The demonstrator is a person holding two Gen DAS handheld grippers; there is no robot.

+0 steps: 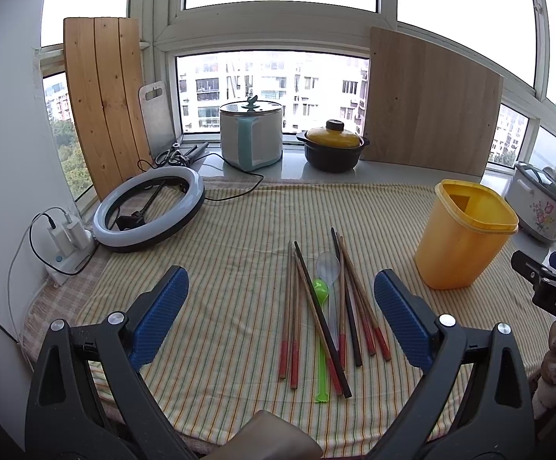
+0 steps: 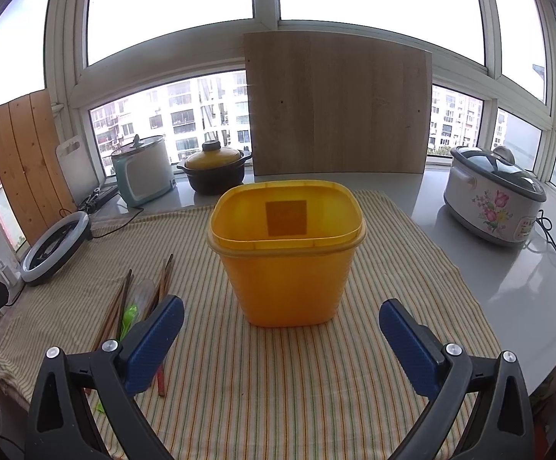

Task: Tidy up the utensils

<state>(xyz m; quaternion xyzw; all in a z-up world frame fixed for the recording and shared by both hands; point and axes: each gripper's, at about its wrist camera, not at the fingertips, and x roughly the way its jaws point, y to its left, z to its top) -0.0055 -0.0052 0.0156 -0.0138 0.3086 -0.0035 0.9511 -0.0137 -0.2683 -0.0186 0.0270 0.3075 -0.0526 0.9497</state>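
Note:
Several chopsticks [image 1: 316, 314] with red or dark ends lie in a loose pile on the striped cloth [image 1: 220, 268], mixed with a green spoon [image 1: 320, 329] and a clear spoon [image 1: 329, 268]. My left gripper [image 1: 279, 303] is open, its blue pads on either side of the pile and above it. An empty yellow tub [image 1: 465, 234] stands upright to the right of the pile. In the right wrist view my right gripper [image 2: 281, 329] is open just in front of the yellow tub [image 2: 287, 257], with nothing between its fingers. The chopsticks [image 2: 124, 306] lie to its left, partly hidden by the left finger.
A ring light [image 1: 149, 207] lies at the cloth's left, near a charger block [image 1: 69, 237]. Along the windowsill stand a white pot [image 1: 251, 134], a black pot with yellow lid [image 1: 333, 145], wooden boards [image 1: 431, 103] and a flowered rice cooker [image 2: 492, 199].

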